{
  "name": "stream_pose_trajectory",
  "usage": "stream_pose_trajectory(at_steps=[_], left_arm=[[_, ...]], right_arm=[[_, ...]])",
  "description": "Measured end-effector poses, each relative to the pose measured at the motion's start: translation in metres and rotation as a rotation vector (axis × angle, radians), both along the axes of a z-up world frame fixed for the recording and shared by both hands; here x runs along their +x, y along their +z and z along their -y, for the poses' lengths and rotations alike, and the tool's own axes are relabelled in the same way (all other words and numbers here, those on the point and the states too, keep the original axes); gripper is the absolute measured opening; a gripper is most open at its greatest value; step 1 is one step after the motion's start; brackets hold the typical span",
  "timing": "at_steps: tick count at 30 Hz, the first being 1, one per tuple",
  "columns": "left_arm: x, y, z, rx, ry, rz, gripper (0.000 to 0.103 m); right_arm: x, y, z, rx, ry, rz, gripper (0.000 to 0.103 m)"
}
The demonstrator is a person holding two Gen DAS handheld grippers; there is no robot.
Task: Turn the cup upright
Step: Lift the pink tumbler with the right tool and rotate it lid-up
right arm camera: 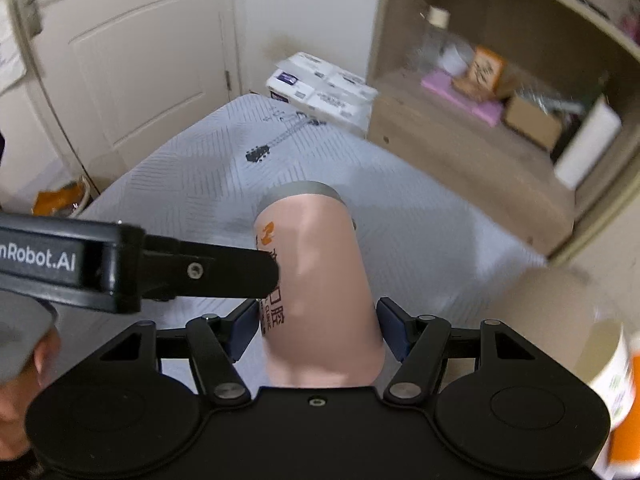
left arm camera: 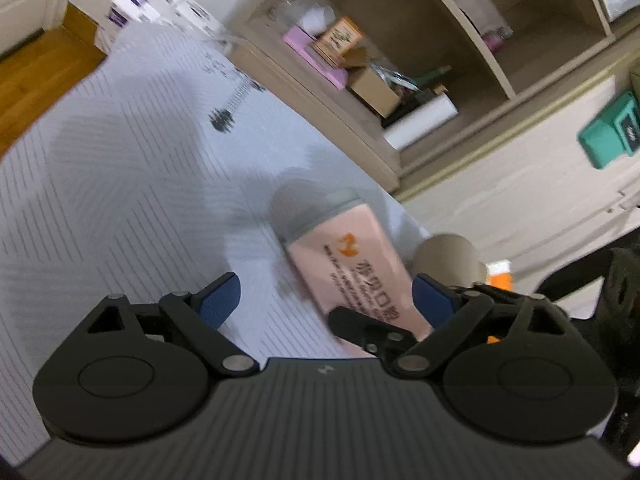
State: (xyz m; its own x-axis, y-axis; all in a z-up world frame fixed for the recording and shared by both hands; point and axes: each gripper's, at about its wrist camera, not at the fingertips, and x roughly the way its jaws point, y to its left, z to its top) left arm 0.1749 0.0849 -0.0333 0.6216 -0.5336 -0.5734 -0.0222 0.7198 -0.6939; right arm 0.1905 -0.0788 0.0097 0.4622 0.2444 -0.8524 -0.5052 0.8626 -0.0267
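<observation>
A pink cup [right arm camera: 320,280] with orange logo, black lettering and a grey band at its far end is tilted over the grey striped table [right arm camera: 168,184]. My right gripper [right arm camera: 318,328] is shut on its body, blue pads on both sides. In the left wrist view the cup [left arm camera: 352,264] lies between my left gripper's [left arm camera: 328,304] open blue fingers [left arm camera: 220,300]; the right gripper's black finger crosses in front of it. The left gripper's black body [right arm camera: 120,268] reaches in beside the cup in the right wrist view.
A beige shelf unit [left arm camera: 400,60] with boxes and a pink item stands beyond the table. White packages [right arm camera: 320,88] lie past the far table end. A brown roll [left arm camera: 448,256] and an orange-white container [right arm camera: 616,392] sit at the right. A white door [right arm camera: 120,60] is behind.
</observation>
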Motion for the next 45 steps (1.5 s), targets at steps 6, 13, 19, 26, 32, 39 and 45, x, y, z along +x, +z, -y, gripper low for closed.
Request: stream_pose_trajectory(at_steps=[6, 13, 19, 26, 32, 39, 45], left_arm=[[-0.014, 0.002, 0.007, -0.023, -0.048, -0.019, 0.091], [-0.034, 0.0, 0.015, -0.029, -0.112, -0.062, 0.091], [-0.05, -0.003, 0.024, -0.065, -0.156, -0.097, 0.091], [-0.046, 0.0, 0.033, -0.028, -0.129, -0.082, 0.085], [-0.034, -0.004, 0.035, -0.048, -0.126, -0.047, 0.077], [-0.035, -0.008, 0.035, -0.095, -0.145, -0.055, 0.066], [-0.04, -0.01, 0.041, -0.118, -0.188, -0.081, 0.065]], right_arm=[[-0.018, 0.002, 0.021, 0.09, -0.088, -0.09, 0.07], [-0.046, -0.002, 0.043, 0.187, -0.15, -0.214, 0.068], [-0.066, 0.009, 0.05, 0.191, -0.132, -0.184, 0.065], [-0.066, 0.008, 0.05, 0.174, -0.078, -0.119, 0.065], [-0.057, 0.002, 0.043, 0.136, -0.039, -0.083, 0.077], [-0.062, -0.003, 0.044, 0.125, -0.037, -0.078, 0.066], [-0.077, -0.001, 0.057, 0.158, -0.103, -0.122, 0.067]])
